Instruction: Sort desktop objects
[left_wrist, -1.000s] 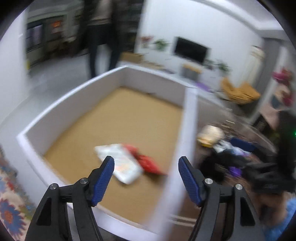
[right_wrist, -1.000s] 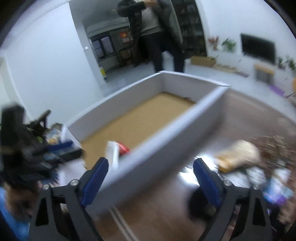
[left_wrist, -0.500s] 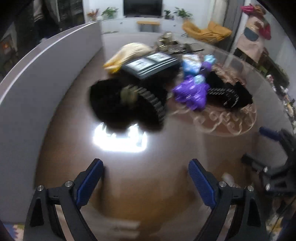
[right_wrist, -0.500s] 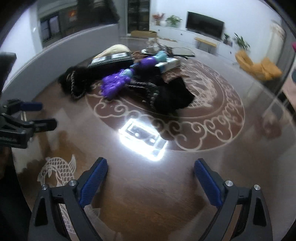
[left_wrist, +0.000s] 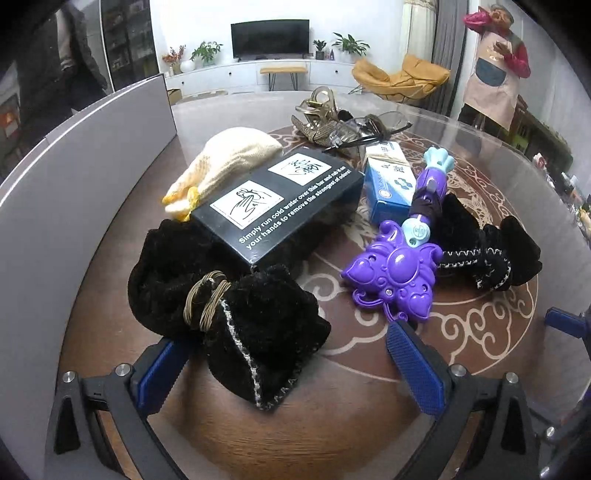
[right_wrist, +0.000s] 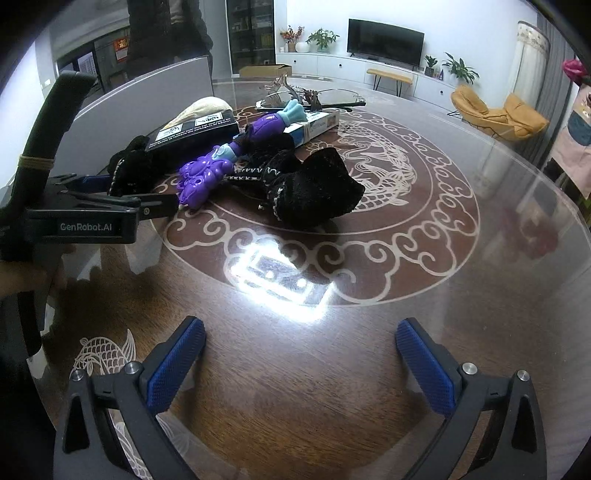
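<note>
A pile lies on the round brown table (left_wrist: 332, 424). It holds a black velvet pouch (left_wrist: 236, 314) tied with cord, a black printed box (left_wrist: 277, 199), a cream glove (left_wrist: 225, 162), a blue-white carton (left_wrist: 388, 181), a purple toy wand (left_wrist: 399, 266) and a second black pouch (left_wrist: 487, 247). My left gripper (left_wrist: 288, 362) is low over the near pouch, jaws opening, with the pouch's lower end between the fingers and no pad pressing it. My right gripper (right_wrist: 299, 365) hovers over bare table short of the pile, jaws opening, nothing between them.
A grey-walled bin (left_wrist: 74, 177) stands along the table's left side. Glasses (left_wrist: 369, 127) and a gold clip (left_wrist: 317, 118) lie behind the pile. A lamp glare (right_wrist: 280, 277) shines on the table. A person (right_wrist: 166, 29) stands beyond the bin.
Both views swung from the bin's inside down to the table pile. The left gripper then came closer, so the near pouch now lies between its wider fingers. The right gripper has lately held still.
</note>
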